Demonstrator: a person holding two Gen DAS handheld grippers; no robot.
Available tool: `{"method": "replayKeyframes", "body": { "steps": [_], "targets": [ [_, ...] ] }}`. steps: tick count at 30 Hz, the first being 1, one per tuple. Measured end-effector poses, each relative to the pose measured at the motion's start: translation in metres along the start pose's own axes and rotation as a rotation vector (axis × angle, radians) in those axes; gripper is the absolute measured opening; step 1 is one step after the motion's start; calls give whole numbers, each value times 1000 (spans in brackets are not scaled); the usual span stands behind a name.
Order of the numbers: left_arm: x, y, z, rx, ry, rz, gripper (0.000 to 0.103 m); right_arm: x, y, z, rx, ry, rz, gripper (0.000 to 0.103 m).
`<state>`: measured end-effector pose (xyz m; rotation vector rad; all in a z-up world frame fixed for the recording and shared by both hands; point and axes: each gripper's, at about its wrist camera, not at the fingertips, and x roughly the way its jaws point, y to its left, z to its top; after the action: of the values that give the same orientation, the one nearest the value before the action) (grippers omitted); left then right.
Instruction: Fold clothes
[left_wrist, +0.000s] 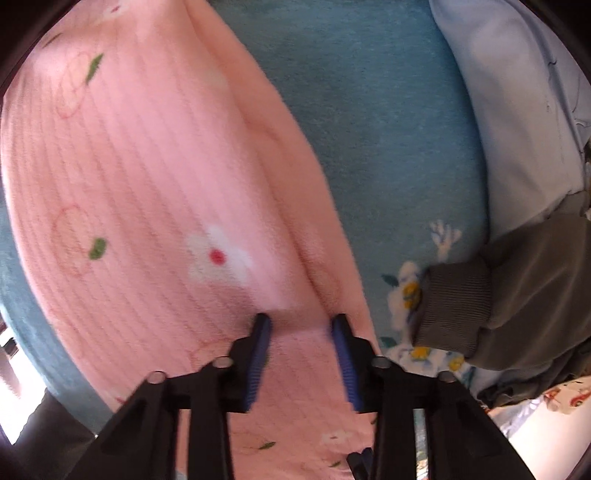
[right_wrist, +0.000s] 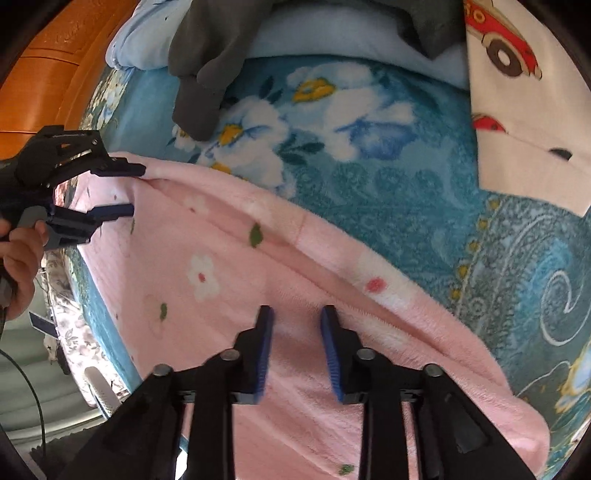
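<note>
Pink fleece garment (right_wrist: 280, 295), flower-printed, spread flat on bed, long edge folded over.

Both wrist views look down along own tool fingers, close over bed; share pink garment (left_wrist: 155, 192), blue floral blanket (right_wrist: 388, 177); right view catches left tool (right_wrist: 125, 190).

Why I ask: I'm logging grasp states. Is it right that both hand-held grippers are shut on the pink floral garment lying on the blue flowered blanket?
Not quite. Both are open, their fingers spread over the pink floral garment without pinching it. The right wrist view shows the left hand-held gripper and right hand-held gripper agape. The garment does lie on the blue flowered blanket.
</note>
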<state>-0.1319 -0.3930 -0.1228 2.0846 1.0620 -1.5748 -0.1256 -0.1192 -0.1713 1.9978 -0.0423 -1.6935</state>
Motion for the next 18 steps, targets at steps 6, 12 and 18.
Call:
{"method": "replayKeyframes", "body": {
  "steps": [6, 12, 18],
  "targets": [
    [2, 4, -2, -21, 27, -8, 21, -1, 2, -8, -24, 1, 9, 15],
    [-3, 9, -5, -30, 10, -37, 11, -1, -2, -16, 17, -12, 65, 4],
    [-6, 0, -8, 15, 37, -53, 11, -10, 5, -18, 34, -63, 87, 4]
  ]
}}
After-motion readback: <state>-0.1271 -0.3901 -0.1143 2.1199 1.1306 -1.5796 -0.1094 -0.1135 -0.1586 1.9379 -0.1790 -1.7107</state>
